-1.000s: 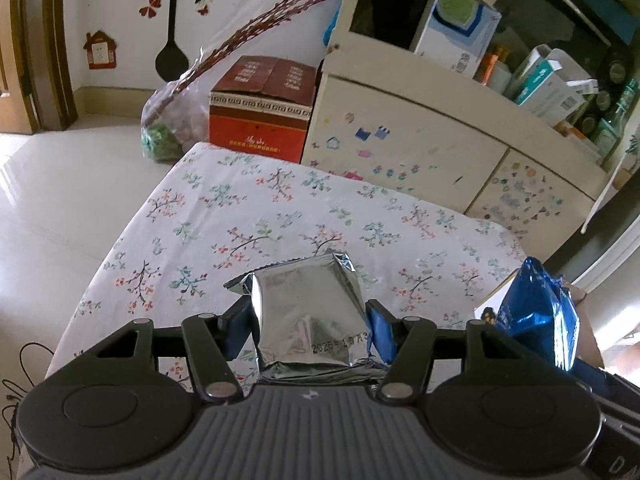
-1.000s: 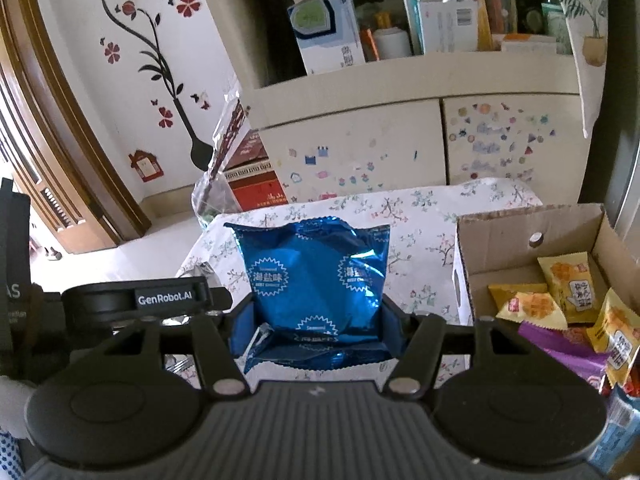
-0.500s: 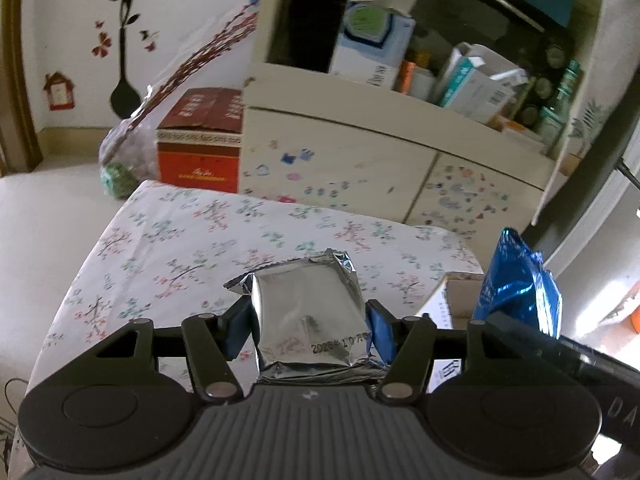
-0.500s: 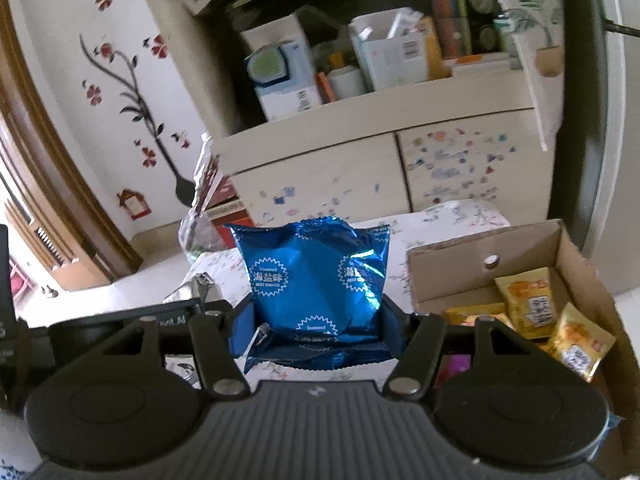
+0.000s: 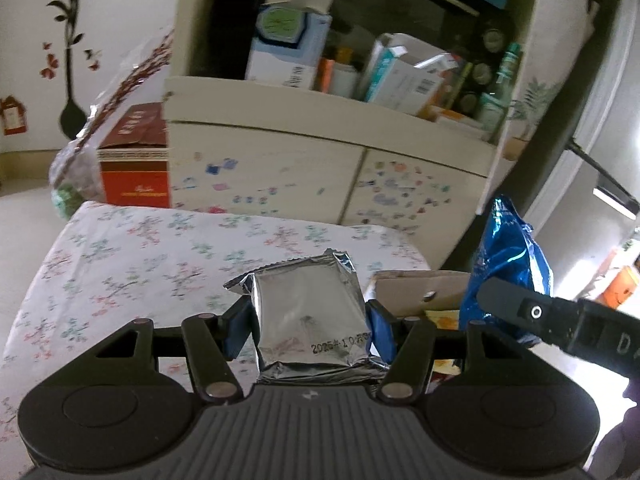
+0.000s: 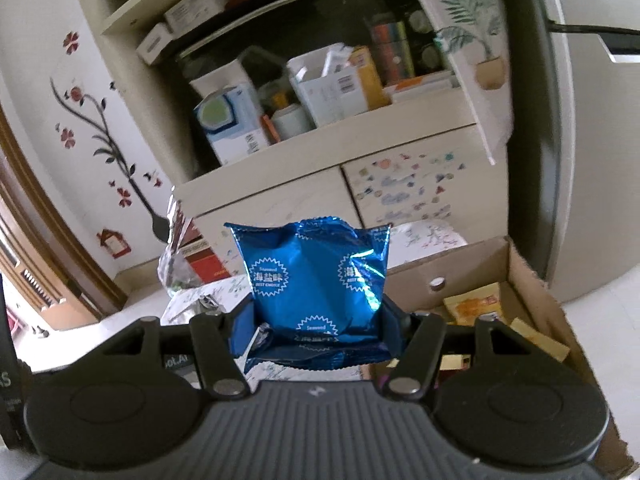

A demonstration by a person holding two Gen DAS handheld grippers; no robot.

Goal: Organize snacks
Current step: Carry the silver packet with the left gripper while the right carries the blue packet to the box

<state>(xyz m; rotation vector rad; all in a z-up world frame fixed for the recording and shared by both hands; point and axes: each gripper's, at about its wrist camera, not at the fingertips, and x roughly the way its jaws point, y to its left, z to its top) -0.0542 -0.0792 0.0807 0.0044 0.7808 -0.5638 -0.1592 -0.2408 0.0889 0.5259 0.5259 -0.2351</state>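
Here, the left gripper tilted forward and downward over the floral tablecloth, its two blue pads pressed against the sides of a silver snack packet. The packet stood upright between the jaws, its crimped top edge farthest from the camera and a printed date code near its lower right corner. To the right of those jaws, and a little beyond them, the right gripper reached in from the side, with a blue snack packet clamped upright between its own blue pads (white starburst labels faced the camera). Past the right-hand jaw of the right gripper lay an open cardboard box holding yellow and orange snack packs; from the left wrist view, one wall of that box showed just beyond the silver packet's right side. Both grippers pointed toward a cream cabinet beyond the table. The left wrist view was somewhat blurred, so whether either packet hung directly over the box could not be told.
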